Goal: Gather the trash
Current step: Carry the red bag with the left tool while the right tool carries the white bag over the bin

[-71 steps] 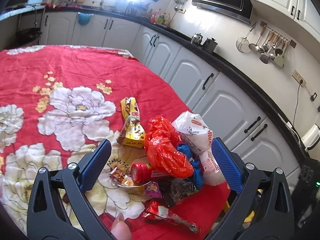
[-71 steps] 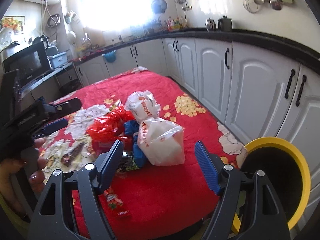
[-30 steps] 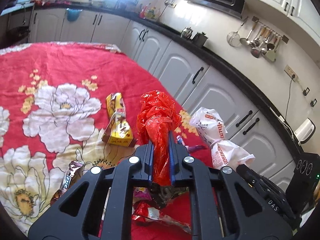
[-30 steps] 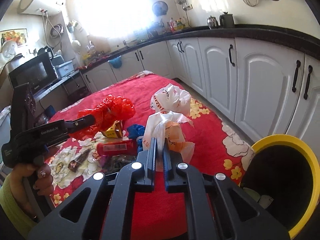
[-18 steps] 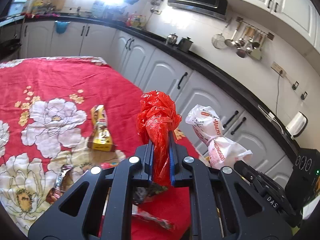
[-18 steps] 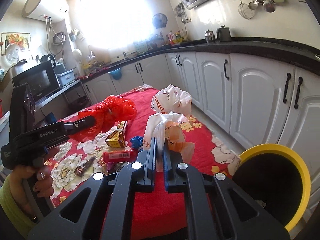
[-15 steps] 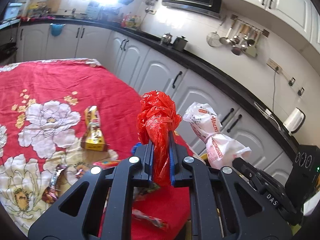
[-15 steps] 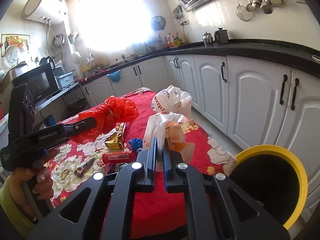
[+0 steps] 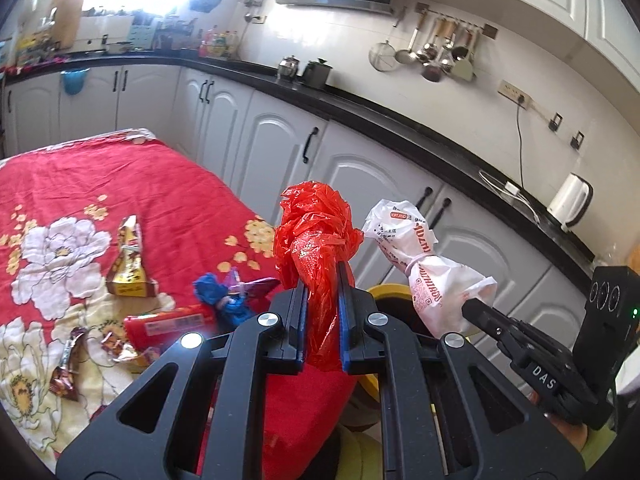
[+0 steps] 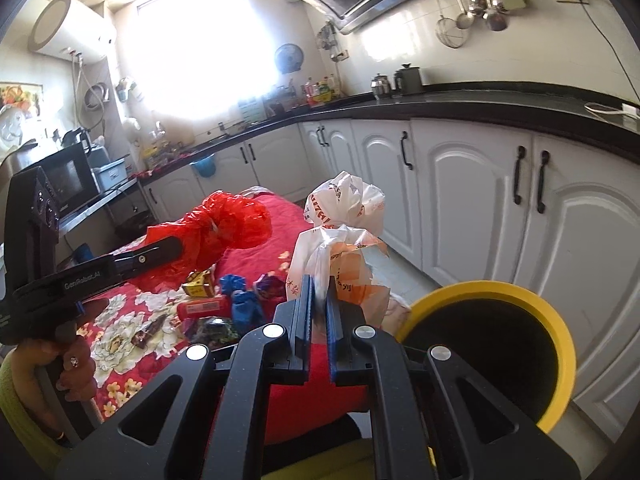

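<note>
"GenRobot.AI" lettering [image 10: 85,278] (left gripper [image 10: 182,246])

Both tools are black plastic: the left gripper [image 9: 323,276] and right gripper [image 10: 318,292] have angular cut-out linkage arms, silver round screws at the pivots and blue ribbed pads [image 10: 306,312]. White lettering marks their sides (one reads "DAS"). A yellow-green sleeve [image 10: 16,412] covers the wrist.

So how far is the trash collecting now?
Nothing visibly binned yet. In hand: the left gripper clamps the red bag, the right gripper clamps the white bag, beside the yellow bin. Left on the red tablecloth: wrappers, a blue scrap, a red packet.
</note>
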